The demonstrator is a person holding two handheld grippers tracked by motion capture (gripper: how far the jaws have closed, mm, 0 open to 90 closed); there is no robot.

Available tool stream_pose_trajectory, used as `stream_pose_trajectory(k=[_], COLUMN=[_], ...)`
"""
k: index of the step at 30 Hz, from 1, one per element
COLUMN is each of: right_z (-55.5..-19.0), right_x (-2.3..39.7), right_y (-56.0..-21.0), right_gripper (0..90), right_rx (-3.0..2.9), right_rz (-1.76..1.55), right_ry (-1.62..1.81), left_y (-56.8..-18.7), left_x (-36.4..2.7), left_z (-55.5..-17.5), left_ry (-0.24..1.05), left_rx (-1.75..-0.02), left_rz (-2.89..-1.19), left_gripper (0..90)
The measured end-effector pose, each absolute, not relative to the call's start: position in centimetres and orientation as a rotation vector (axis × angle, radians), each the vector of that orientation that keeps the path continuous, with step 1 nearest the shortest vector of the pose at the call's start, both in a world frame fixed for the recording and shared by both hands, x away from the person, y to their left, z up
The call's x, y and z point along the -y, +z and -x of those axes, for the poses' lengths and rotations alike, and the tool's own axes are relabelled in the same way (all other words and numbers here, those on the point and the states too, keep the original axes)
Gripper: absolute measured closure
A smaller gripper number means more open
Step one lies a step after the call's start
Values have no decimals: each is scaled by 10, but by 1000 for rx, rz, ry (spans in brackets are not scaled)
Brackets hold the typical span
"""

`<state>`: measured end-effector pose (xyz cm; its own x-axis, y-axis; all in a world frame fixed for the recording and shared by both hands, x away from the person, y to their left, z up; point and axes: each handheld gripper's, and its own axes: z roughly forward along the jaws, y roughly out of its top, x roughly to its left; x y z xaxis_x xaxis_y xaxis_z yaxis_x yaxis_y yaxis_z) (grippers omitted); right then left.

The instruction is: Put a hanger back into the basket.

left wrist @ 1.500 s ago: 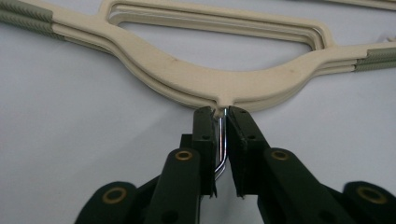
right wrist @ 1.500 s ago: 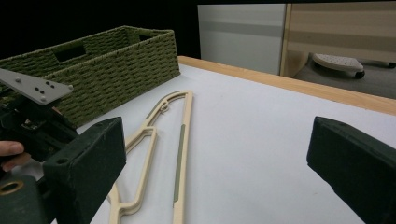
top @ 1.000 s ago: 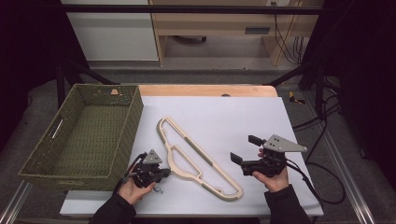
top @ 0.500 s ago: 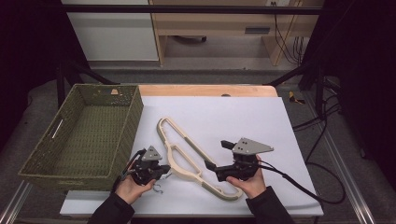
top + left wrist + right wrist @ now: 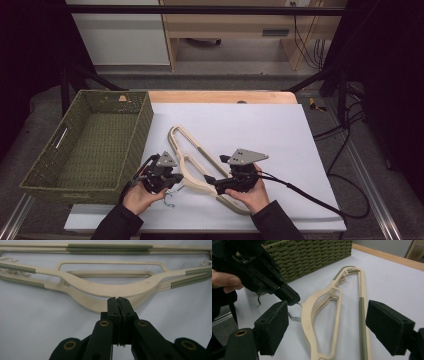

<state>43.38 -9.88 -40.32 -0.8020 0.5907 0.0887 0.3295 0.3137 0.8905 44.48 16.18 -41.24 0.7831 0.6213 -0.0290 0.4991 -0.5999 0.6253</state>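
A green woven basket (image 5: 87,145) stands on the left side of the table (image 5: 280,125), its near corner at the white sheet's (image 5: 260,130) left edge. Behind the table a wooden strip (image 5: 220,96) runs along the far edge, and cables (image 5: 345,145) trail over the floor at right.

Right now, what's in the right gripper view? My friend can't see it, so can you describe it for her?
Two cream hangers lie stacked on the white table, framed by the right gripper's open black jaws, which have just been closing a little. Beyond them, the left gripper is shut at the hangers' metal hooks, held by a hand. A green woven basket sits behind.
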Motion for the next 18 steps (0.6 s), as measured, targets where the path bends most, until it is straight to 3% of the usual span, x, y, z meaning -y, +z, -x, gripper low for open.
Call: stream_pose_trajectory(k=[18], right_z=[-436], right_x=[53], right_y=[-432], right_gripper=[332], right_rx=[-2489], right_rz=[-763], right_ry=[1280], left_y=[-401], left_x=[-161], left_z=[-444], left_ry=[243], left_rx=[-846], left_rz=[-2320], left_gripper=[888])
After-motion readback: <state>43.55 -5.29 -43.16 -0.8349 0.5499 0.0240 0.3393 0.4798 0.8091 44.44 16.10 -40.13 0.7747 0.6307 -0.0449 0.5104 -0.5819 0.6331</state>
